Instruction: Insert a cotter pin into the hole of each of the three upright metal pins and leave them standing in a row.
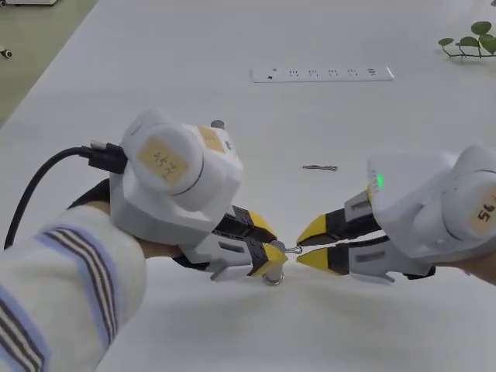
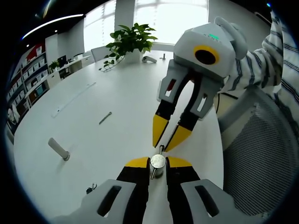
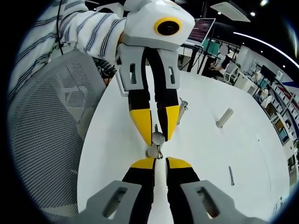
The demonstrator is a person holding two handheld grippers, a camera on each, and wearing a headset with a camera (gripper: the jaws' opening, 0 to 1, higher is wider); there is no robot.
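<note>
Left claw (image 1: 269, 248) is clamped on the head of a metal pin (image 2: 157, 162). The right claw (image 1: 301, 249) meets it tip to tip and is pinched shut on a cotter pin (image 1: 293, 249).

Both work low over the white table (image 1: 232, 46). A power strip (image 1: 322, 74) lies well beyond the claws, toward the far edge (no part of this job).

The gripped metal pin stands on the table between the left claw's yellow tips, directly ahead of the right claw. In the right gripper view a second metal pin (image 3: 182, 109) stands just beside the left claw on its far side. A third metal pin (image 3: 224, 117) sits farther out the same way. The fisheye bends both, so I cannot tell whether either carries a cotter pin, or how true they stand.

The cotter pin's looped end sits just off the right claw's tips, touching the gripped pin. In the left gripper view a thin leg seems to poke out on the left claw's side, so I judge it at least partly through the hole. A spare cotter pin (image 1: 319, 167) lies loose on the table beyond the right claw.

My reading of the progress is that this insertion is under way. With one cotter pin unused, at least one more pin is left to do, and then the row has to be set straight.
</note>
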